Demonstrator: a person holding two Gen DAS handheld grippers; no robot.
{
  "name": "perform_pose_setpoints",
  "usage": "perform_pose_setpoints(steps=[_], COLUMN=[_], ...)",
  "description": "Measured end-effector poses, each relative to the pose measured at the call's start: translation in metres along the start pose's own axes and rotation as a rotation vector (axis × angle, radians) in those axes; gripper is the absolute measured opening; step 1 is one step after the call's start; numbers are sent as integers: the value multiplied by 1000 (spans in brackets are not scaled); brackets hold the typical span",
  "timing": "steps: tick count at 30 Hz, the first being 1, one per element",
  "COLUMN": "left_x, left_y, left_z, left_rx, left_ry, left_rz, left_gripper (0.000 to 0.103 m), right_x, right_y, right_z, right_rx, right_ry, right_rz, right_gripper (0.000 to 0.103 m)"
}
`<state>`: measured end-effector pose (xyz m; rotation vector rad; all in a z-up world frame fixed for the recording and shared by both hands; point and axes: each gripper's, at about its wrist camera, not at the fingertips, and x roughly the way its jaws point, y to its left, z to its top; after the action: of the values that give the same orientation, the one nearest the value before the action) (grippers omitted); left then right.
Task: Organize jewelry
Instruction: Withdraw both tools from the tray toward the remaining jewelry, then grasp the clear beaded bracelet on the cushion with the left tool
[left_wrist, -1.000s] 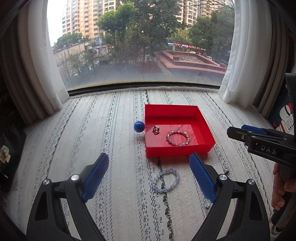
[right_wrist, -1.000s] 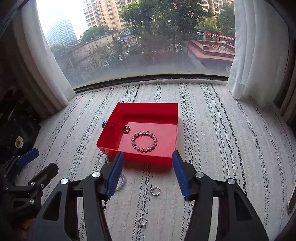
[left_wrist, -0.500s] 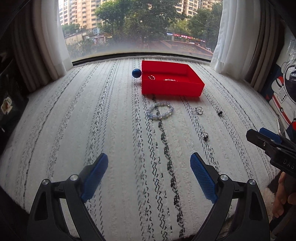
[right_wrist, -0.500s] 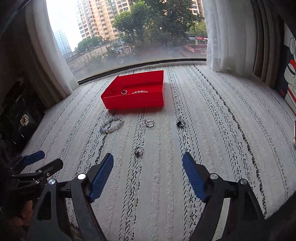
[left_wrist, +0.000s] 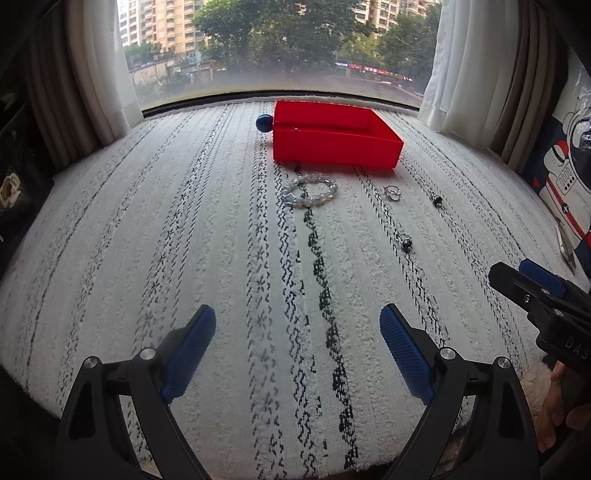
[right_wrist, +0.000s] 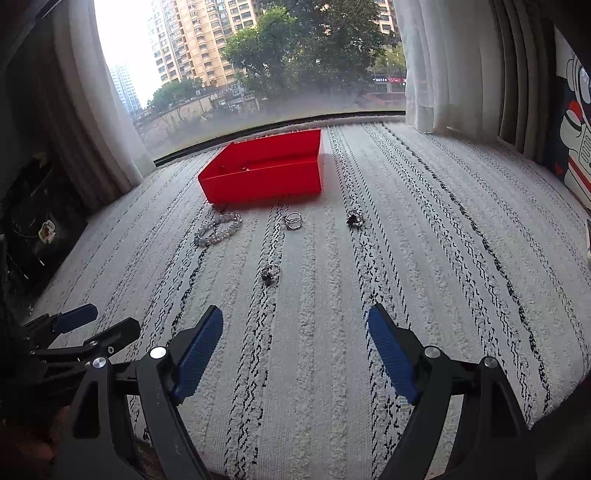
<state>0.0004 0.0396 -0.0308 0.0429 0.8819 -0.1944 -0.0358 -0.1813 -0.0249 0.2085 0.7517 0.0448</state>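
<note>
Both grippers hang back with nothing in them; 4 pieces wait outside the red tray.

The left gripper (left_wrist: 297, 334) and right gripper (right_wrist: 295, 332) hover wide open and empty near the rug's (right_wrist: 424, 240) near edge. In the right wrist view, the red tray (right_wrist: 264, 177) sits at 12 o'clock; before it lie the beaded bracelet (right_wrist: 218, 229) at 11, the silver ring (right_wrist: 293, 221) at 12, a dark-stone ring (right_wrist: 354, 219) at 1, and another dark-stone ring (right_wrist: 269, 275) nearest. Judging by this, a pick comes next: a low, narrow pinch on the nearest ring. Open rug lies all around; the curtains (right_wrist: 436, 66) stand well apart.
</note>
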Motion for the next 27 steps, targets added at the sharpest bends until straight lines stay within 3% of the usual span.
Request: perform_pose_setpoints(steps=[9,13,19,22,27], left_x=[43,85,136,151,163], left_y=[-5,-8,-4,-5,1], left_z=[87,115,131,130,125], left_rx=[72,101,96,99,75], left_ry=[-68,-31,43,72,80], left_rz=[50,101,138,132,139], left_gripper=[86,86,85,75,71], right_x=[9,16,20,21,21], right_y=[-6,-9,-7,-6,-7], right_z=[1,2,1,1,1], right_rx=[14,23,11,8,12], right_ry=[15,30,41,46,46], right_rz=[9,22,47,59,60], right_gripper=[80,80,80,80,80])
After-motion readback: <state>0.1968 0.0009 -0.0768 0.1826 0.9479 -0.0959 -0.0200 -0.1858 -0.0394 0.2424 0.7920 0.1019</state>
